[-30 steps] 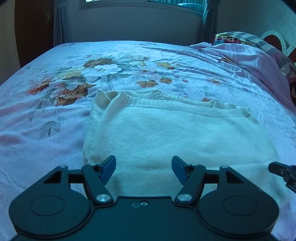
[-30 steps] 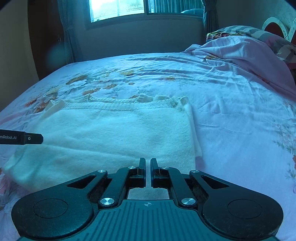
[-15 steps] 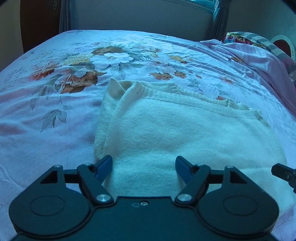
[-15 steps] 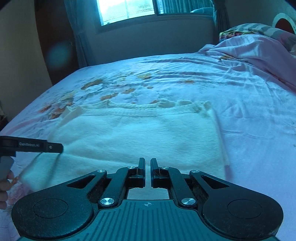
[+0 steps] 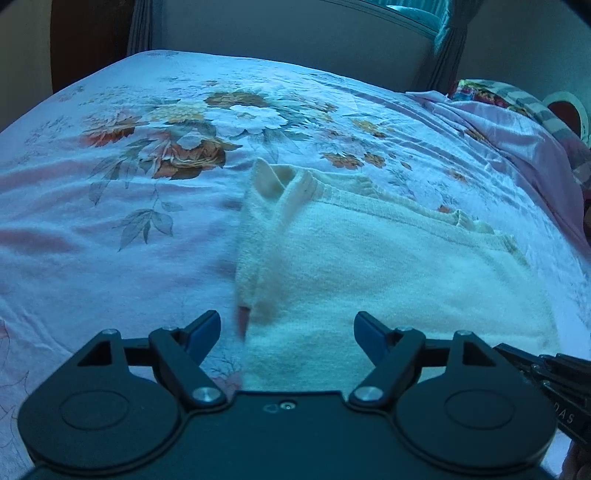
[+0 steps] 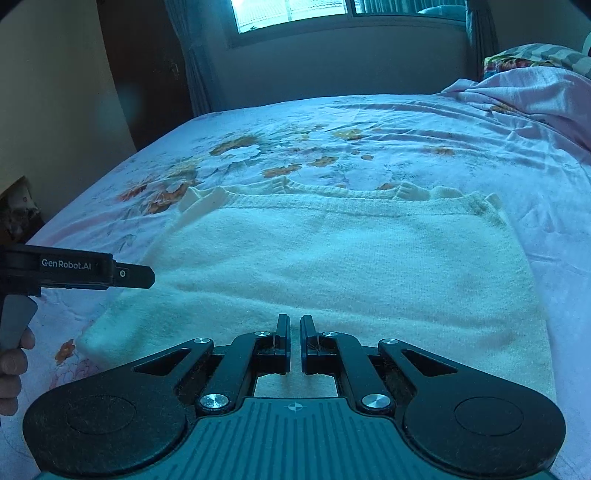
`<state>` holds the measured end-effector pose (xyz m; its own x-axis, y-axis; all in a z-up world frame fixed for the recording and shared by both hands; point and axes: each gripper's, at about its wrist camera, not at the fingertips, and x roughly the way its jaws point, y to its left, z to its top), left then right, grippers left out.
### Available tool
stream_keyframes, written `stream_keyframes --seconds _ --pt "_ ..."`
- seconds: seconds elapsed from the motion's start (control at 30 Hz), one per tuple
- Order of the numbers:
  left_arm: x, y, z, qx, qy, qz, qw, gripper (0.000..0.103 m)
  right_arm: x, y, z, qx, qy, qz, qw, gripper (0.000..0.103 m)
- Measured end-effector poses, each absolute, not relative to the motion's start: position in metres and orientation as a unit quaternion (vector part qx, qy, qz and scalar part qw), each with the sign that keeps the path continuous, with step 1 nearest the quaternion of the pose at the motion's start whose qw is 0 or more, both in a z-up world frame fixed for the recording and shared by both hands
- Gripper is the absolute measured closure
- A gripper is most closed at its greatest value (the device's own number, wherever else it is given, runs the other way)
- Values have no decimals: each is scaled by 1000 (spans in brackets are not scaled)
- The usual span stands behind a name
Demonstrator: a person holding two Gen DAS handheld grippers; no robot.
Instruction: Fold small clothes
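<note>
Hidden and cut off on the bed

The cream sweater's (image 5: 388,266) near hem disappears behind the left gripper's (image 5: 287,330) body; the right gripper (image 5: 546,373) is cropped at the frame edge, and the pillow (image 6: 543,55) is cut off on the right.

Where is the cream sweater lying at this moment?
The cream sweater lies flat on the floral bedsheet, directly ahead of both wrist views, its ribbed edge toward the window; crumpled pink bedding sits far right.

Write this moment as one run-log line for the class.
task: fold small clothes | sweater: flat on bed, partly folded | left gripper: jaws opening, empty | right gripper: shut, empty
</note>
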<state>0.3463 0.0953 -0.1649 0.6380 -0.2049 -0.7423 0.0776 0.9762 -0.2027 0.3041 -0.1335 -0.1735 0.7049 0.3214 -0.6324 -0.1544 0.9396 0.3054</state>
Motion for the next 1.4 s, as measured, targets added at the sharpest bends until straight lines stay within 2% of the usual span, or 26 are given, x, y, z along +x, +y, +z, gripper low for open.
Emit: stream_keyframes --seconds 0.27,0.33,0.47,0.97,1.07,1.13,1.3,1.4 --pt "358 154 -184 -223 449 -112 858 26 312 -117 -174 123 360 147 913 99" --pt "360 155 -189 -247 451 -138 847 31 314 -116 -176 124 362 149 912 99" --pt "368 145 -201 -260 460 -164 833 41 314 -117 -180 131 364 146 911 99" --pt "407 135 -232 -331 448 -225 800 41 315 -126 -187 150 355 148 911 99" --pt "414 125 -231 -318 442 -221 809 52 319 -125 -187 144 351 143 914 99" --pt "416 121 -231 -306 440 -205 819 78 326 -125 -185 138 350 140 916 99" --pt "411 117 -221 -279 430 -184 839 88 342 -125 -182 123 340 106 926 99" --pt "406 112 -206 -261 417 -189 850 92 351 -117 -203 98 372 107 917 100"
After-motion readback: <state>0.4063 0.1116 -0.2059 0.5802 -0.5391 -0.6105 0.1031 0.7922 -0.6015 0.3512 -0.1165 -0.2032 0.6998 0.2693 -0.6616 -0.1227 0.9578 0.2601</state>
